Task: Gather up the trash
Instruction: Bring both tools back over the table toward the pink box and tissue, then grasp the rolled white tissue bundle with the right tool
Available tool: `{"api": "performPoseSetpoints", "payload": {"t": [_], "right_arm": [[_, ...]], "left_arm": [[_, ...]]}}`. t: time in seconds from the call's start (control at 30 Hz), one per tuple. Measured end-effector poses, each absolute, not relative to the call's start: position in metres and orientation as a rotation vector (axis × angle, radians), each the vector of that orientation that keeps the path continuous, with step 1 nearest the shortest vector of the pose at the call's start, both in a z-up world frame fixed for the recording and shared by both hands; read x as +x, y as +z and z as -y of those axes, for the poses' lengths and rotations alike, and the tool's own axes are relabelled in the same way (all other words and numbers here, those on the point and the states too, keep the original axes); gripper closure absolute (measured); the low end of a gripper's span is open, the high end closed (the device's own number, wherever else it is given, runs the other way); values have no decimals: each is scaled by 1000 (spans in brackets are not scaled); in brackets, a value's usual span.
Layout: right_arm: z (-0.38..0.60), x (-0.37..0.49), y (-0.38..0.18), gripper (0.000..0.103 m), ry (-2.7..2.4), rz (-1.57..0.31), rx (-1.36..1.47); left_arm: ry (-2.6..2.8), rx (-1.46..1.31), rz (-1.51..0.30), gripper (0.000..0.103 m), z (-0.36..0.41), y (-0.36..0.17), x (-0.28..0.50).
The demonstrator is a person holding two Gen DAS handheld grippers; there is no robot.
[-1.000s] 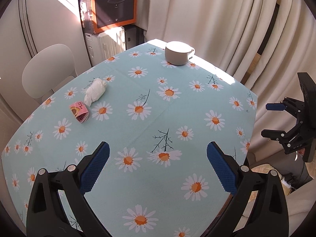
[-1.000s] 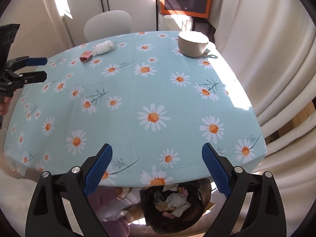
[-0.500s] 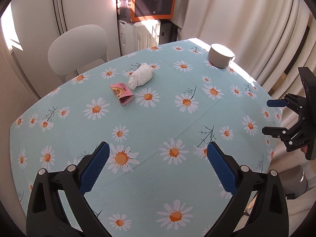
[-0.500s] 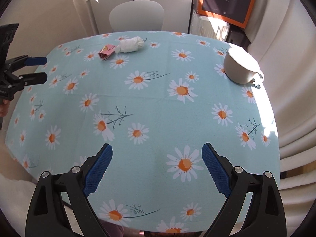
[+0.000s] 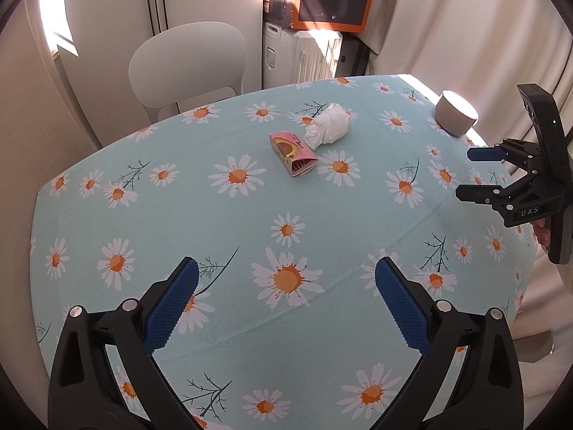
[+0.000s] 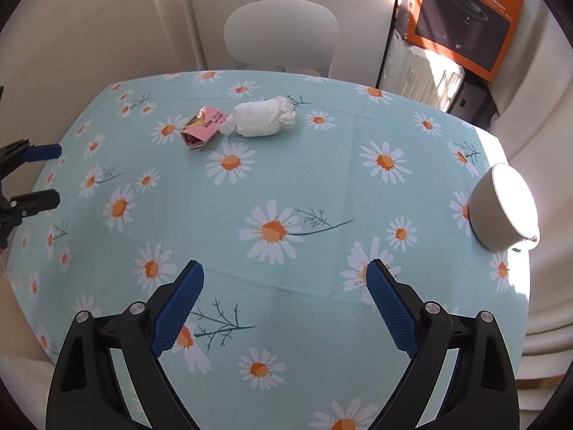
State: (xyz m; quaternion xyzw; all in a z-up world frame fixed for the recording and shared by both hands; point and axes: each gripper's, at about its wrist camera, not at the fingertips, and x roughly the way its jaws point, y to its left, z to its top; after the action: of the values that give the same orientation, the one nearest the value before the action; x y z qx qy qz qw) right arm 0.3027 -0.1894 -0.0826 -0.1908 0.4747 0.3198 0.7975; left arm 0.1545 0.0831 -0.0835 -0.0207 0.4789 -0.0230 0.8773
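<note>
On the daisy tablecloth (image 6: 286,179), one pink wrapper (image 6: 202,127) touches one crumpled tissue (image 6: 263,116) at twelve o'clock; one bowl (image 6: 503,211) sits at three. Left gripper (image 5: 284,279) and right gripper (image 6: 284,279) gape, unobstructed.

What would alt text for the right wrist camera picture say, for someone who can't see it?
An open gripper hovers, holding nothing, over a table covered in a daisy-print cloth. Farther along lie a pink wrapper and a crumpled white tissue, touching; a bowl sits at the right edge. A white chair stands beyond, and the other gripper shows at the left.
</note>
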Motion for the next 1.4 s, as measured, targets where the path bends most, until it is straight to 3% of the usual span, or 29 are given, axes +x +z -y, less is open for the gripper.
{"api": "performPoseSetpoints", "payload": {"t": [0.8, 0.83, 0.87, 0.97, 1.4], "right_arm": [[59, 418, -122, 17, 672, -1072, -365], [56, 420, -125, 25, 675, -1083, -363], [54, 422, -128, 51, 679, -1097, -361], [56, 422, -127, 60, 699, -1102, -310], [125, 386, -115, 61, 688, -1112, -245]], "left_arm": [[-16, -121, -1049, 6, -124, -123, 167], [-16, -127, -1050, 6, -125, -125, 167], [-17, -130, -1052, 6, -126, -127, 168], [-34, -147, -1052, 6, -126, -130, 171], [-128, -109, -1023, 6, -104, -134, 208]]}}
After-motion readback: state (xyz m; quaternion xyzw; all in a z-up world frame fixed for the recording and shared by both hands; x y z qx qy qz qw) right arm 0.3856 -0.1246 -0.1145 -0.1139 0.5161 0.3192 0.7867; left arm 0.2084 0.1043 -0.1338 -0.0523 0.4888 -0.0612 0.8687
